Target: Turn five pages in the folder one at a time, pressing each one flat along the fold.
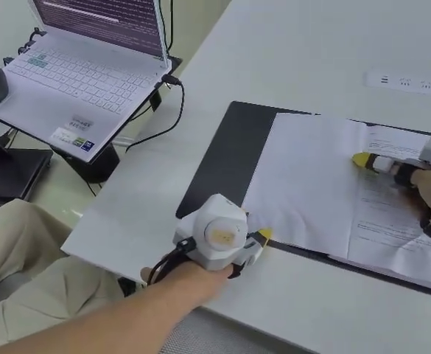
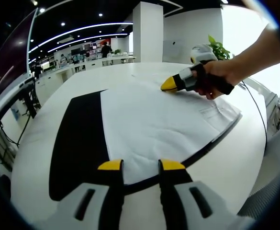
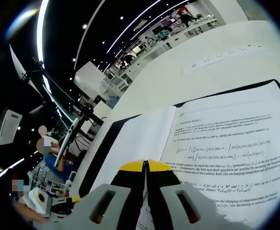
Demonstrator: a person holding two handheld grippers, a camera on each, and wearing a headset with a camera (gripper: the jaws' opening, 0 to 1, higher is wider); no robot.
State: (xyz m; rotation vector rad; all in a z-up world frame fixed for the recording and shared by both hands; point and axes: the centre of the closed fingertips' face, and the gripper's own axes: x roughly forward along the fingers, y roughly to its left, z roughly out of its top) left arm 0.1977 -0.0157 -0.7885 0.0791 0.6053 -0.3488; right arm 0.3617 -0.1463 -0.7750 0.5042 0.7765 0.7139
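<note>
Closest to the camera, at the desk's near edge, the left gripper (image 1: 261, 237) rests with its yellow-tipped jaws parted and holding nothing, at the near edge of the folder (image 1: 222, 155). Left of the desk, a laptop (image 1: 90, 66) sits on a stand. Lying open on the right part of the desk, the folder shows its black cover on the left, partly overlaid by a turned page (image 1: 311, 177), blank side up and fairly flat. Further right, the right gripper (image 1: 362, 159) has its jaws closed together, tips on the paper near the fold. Beyond it lies a printed page (image 1: 392, 214) of text and equations, slightly rippled. This looks like the pressing step; next, the right-hand sheet's edge would need lifting alone.
</note>
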